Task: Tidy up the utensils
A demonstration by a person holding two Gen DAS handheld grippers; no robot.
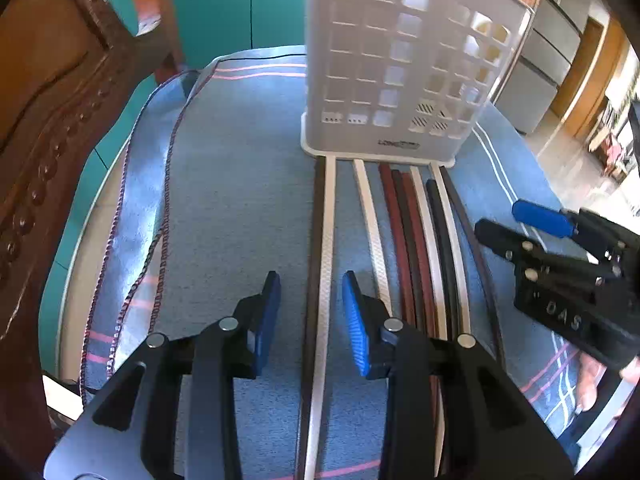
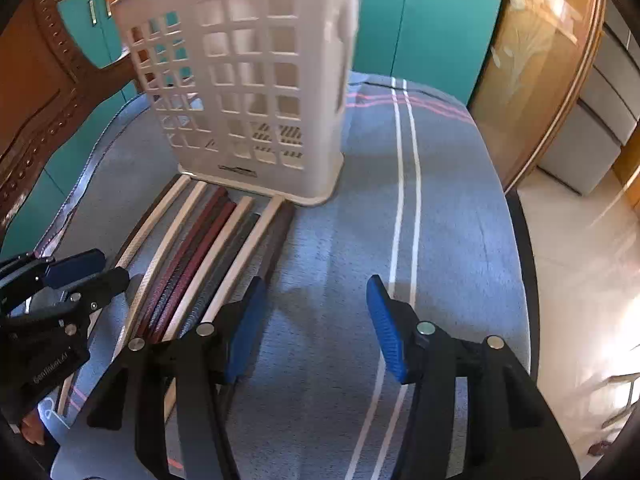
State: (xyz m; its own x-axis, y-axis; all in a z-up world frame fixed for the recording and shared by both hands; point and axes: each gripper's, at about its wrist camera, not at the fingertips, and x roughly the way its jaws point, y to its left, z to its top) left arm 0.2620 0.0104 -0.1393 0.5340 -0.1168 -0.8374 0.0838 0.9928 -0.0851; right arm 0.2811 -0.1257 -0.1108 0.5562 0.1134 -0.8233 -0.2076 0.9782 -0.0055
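Several long chopsticks (image 1: 412,248), white, dark red and black, lie side by side on the blue cloth, their far ends against a white perforated utensil holder (image 1: 400,60). My left gripper (image 1: 311,294) is open and empty, its fingers straddling the leftmost white and dark brown pair (image 1: 324,280). My right gripper (image 2: 316,320) is open and empty over bare cloth, just right of the chopsticks (image 2: 208,264). The holder (image 2: 248,80) stands upright behind them. Each gripper shows in the other's view: the right one (image 1: 520,224) and the left one (image 2: 86,270).
A blue cloth (image 1: 240,200) with pink and white stripes covers the round table. A carved wooden chair back (image 1: 48,120) stands at the left. Teal cabinets (image 2: 432,28) stand behind. The table edge drops to the floor at the right (image 2: 520,240).
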